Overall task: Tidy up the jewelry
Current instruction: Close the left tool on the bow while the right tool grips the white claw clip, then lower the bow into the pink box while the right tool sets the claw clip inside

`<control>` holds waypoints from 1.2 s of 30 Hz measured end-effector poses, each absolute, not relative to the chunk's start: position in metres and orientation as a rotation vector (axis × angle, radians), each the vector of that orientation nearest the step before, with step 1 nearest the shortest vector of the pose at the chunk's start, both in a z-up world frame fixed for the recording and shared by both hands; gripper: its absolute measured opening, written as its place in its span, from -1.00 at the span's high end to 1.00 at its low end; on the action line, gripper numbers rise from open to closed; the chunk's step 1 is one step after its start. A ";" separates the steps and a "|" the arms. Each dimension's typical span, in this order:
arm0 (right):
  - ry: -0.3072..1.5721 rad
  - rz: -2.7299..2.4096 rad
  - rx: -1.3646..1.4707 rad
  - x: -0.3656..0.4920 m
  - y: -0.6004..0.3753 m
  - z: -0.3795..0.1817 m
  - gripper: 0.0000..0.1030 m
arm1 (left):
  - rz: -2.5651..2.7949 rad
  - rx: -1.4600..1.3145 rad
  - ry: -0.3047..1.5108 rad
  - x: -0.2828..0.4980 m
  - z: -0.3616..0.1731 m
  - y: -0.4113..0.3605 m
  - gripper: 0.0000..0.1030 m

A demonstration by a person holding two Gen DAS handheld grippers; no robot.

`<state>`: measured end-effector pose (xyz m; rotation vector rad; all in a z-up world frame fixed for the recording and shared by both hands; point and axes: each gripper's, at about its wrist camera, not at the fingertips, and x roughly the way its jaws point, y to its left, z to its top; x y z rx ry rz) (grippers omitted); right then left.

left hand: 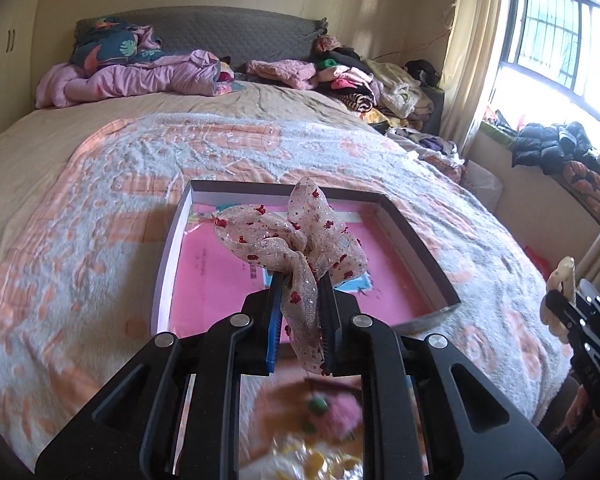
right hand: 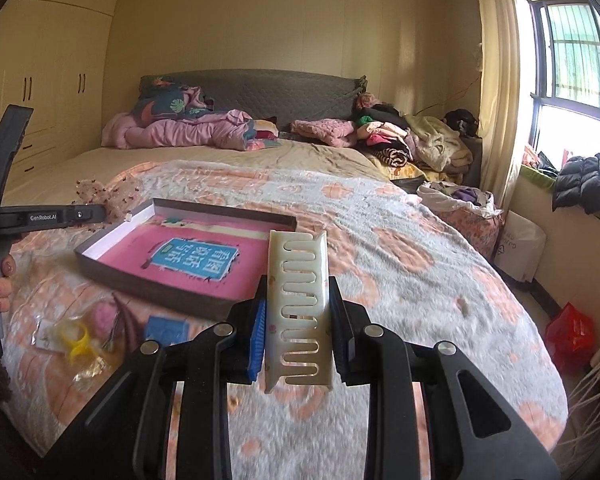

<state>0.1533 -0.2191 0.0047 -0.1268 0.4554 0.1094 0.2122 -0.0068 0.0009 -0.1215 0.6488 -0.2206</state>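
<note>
My left gripper [left hand: 300, 280] is shut on a sheer beige hair bow with red spots [left hand: 284, 240] and holds it above the near edge of a shallow grey box [left hand: 412, 240] with a pink book [left hand: 228, 280] inside. My right gripper [right hand: 298, 300] is shut on a cream hair claw clip [right hand: 300, 304], held to the right of the box [right hand: 148, 280]. The right gripper also shows at the right edge of the left wrist view [left hand: 568, 304], and the left gripper with the bow at the left of the right wrist view [right hand: 100, 208].
The box lies on a bed with a grey and orange blanket [right hand: 400, 264]. Loose accessories lie near the bed's front edge: a yellow ring [right hand: 76, 338], a pink pompom [right hand: 104, 314], a blue piece [right hand: 166, 330]. Clothes [right hand: 400, 140] are piled at the headboard.
</note>
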 end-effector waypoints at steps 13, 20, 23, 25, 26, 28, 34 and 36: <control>0.546 0.222 -0.190 0.241 -0.167 -0.008 0.50 | -0.156 -0.127 0.747 0.263 -0.031 0.006 0.81; 0.592 0.248 -0.202 0.273 -0.145 -0.024 0.50 | -0.142 -0.137 0.785 0.274 -0.045 0.012 0.75; 0.619 0.254 -0.206 0.284 -0.138 -0.032 0.50 | -0.134 -0.145 0.796 0.275 -0.050 0.016 0.69; 0.633 0.257 -0.205 0.289 -0.135 -0.036 0.50 | -0.131 -0.149 0.799 0.275 -0.051 0.018 0.62; 0.641 0.260 -0.207 0.291 -0.133 -0.039 0.50 | -0.129 -0.150 0.800 0.274 -0.052 0.020 0.61; 0.664 0.259 -0.209 0.298 -0.130 -0.046 0.50 | -0.130 -0.150 0.800 0.272 -0.052 0.021 0.59; 0.707 0.266 -0.176 0.306 -0.131 -0.058 0.49 | -0.129 -0.137 0.791 0.267 -0.048 0.024 0.36; 0.705 0.270 -0.166 0.304 -0.132 -0.058 0.40 | -0.130 -0.135 0.787 0.265 -0.047 0.025 0.29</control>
